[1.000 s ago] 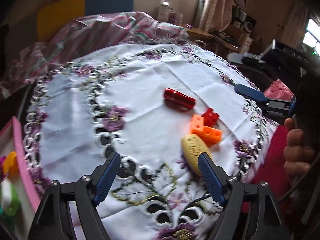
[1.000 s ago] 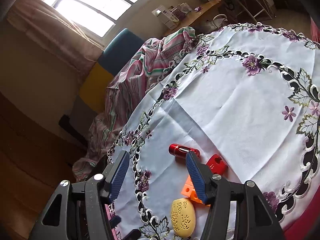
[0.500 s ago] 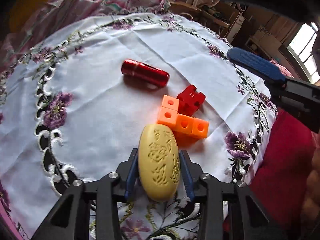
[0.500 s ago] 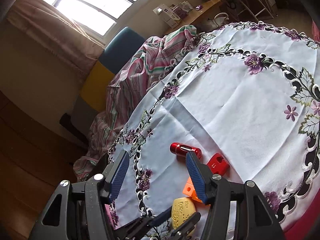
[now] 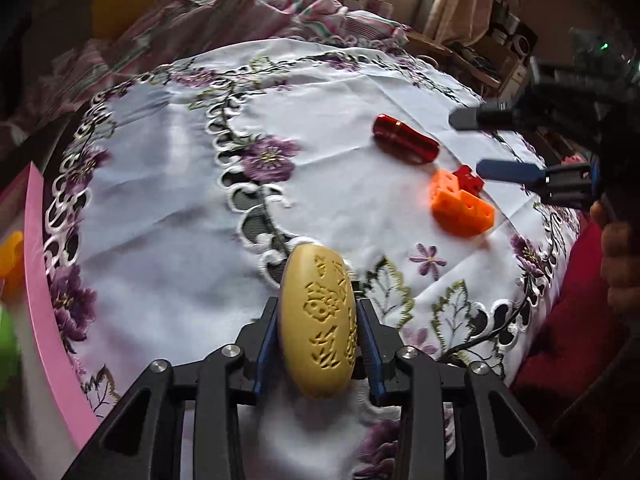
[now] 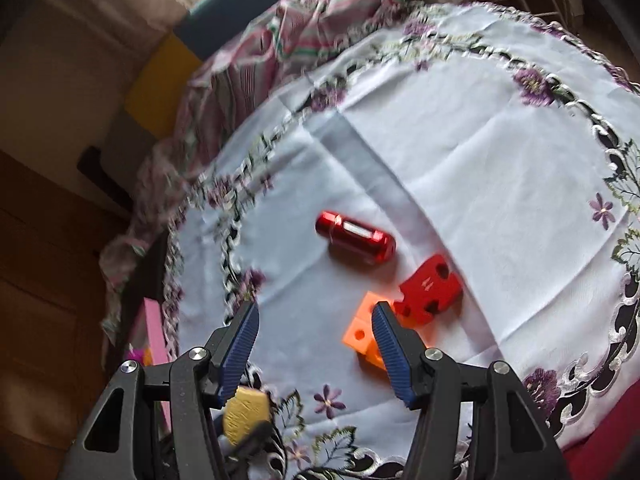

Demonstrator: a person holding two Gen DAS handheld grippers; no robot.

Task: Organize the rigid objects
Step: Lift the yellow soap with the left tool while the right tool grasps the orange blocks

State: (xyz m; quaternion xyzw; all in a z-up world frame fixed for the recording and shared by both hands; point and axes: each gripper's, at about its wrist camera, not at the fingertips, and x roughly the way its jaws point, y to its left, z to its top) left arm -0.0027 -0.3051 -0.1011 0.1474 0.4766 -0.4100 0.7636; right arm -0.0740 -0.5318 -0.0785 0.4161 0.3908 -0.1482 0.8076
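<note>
White embroidered tablecloth with purple flowers on the table, striped pink cloth at twelve o'clock, pink box rim at nine o'clock

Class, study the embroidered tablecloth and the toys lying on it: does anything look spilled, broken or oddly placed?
Nothing spilled or visibly broken. The red cylinder, red block and orange blocks lie loosely clustered on the tablecloth, unsorted. The left gripper is closing on the yellow oval.
</note>
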